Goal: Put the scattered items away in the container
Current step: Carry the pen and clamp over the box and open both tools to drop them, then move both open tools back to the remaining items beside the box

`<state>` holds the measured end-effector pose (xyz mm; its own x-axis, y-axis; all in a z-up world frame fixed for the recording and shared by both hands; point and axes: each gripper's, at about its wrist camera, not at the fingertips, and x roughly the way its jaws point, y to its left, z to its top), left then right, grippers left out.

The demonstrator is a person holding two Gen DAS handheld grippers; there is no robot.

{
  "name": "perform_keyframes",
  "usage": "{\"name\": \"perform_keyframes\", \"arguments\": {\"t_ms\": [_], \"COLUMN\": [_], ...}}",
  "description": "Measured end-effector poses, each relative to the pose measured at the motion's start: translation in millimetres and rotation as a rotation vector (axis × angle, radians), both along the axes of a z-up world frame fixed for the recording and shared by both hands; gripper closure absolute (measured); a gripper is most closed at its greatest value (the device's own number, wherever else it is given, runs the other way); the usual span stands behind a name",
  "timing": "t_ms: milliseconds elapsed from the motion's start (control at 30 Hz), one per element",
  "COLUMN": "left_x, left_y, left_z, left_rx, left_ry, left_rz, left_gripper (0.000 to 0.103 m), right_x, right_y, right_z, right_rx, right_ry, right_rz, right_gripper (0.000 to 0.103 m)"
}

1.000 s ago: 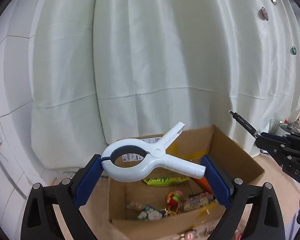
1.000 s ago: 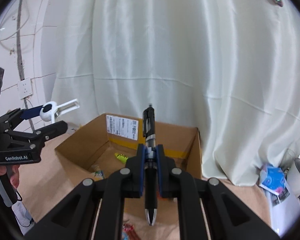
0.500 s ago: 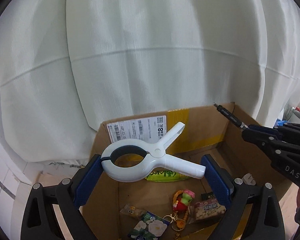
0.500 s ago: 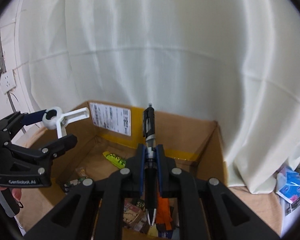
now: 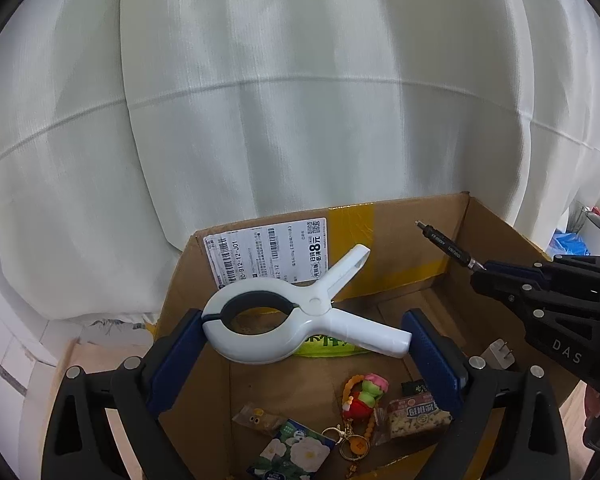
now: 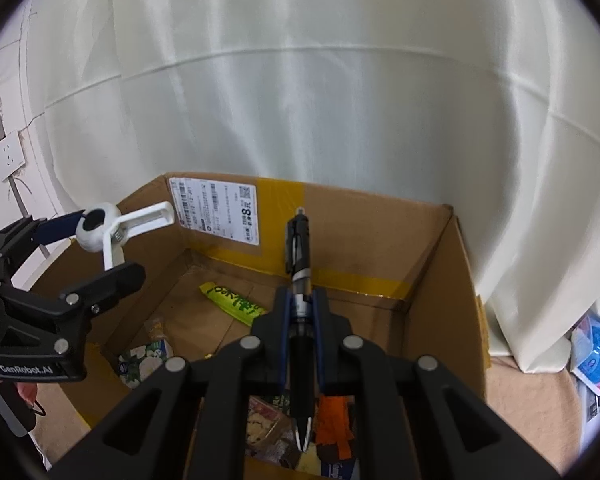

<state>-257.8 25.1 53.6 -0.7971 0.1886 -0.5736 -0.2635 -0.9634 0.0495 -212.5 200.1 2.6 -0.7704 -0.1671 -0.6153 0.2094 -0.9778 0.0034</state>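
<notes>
Cardboard box (image 5: pixel 496 240) is sitting open right in front of a white curtain (image 5: pixel 300 100), shipping label (image 5: pixel 267 252) stuck on the inside of its back wall. Already a bunch of stuff on the bottom — a green snack packet (image 6: pixel 233 298), a keychain with a red and green charm (image 5: pixel 360 400), a packet of nuts (image 5: pixel 416 414), a floral tissue pack (image 5: pixel 295 452) and a white plug (image 5: pixel 498 354) off to the right.

Left hand-held gripper (image 5: pixel 306 336) is clamped on a big white spring clamp (image 5: pixel 300 320), blue pads pressing its ring end and one handle, held up over the box's left side. Right hand-held gripper (image 6: pixel 302 308) is squeezed tight on a black pen (image 6: pixel 300 280) that sticks straight out past the fingertips, above the middle of the box. Both items are off the box floor — neither touches anything inside. A blue packet (image 6: pixel 596 348) lies outside the box at the right, by the curtain hem.
</notes>
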Motion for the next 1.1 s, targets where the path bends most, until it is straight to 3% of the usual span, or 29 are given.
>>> {"name": "perform_keyframes", "arguments": {"t_ms": [167, 233, 267, 300, 467, 867, 1100], "left_x": [-0.7, -2.2, -3.3, -4.5, 3.8, 29.5, 68.9], "left_y": [-3.1, -2.9, -1.9, -0.6, -7.6, -16.0, -21.5], "left_z": [-3.5, -4.7, -5.7, -7.8, -2.4, 15.6, 27.8], "left_rx": [0.023, 0.02, 0.009, -0.004, 0.038, 0.035, 0.024], "left_ry": [-0.029, -0.051, -0.064, -0.086, -0.058, -0.011, 0.019], "left_rz": [0.001, 0.007, 0.013, 0.014, 0.032, 0.057, 0.054], "left_gripper": [0.005, 0.005, 0.005, 0.005, 0.0, 0.0, 0.0], "right_x": [-1.4, -0.5, 0.7, 2.5, 20.7, 48.0, 86.9], "right_y": [-1.6, -1.3, -0.8, 0.2, 7.4, 19.2, 13.3], "right_z": [-1.4, -0.9, 0.0, 1.6, 16.2, 33.1, 54.7], "right_rx": [0.01, 0.025, 0.021, 0.005, -0.019, -0.001, -0.005], "right_ry": [-0.009, -0.006, -0.007, -0.006, 0.06, 0.113, 0.164], "right_rz": [0.006, -0.005, -0.006, 0.002, -0.036, -0.112, -0.104], "right_gripper": [0.086, 0.061, 0.038, 0.022, 0.0, 0.0, 0.0]}}
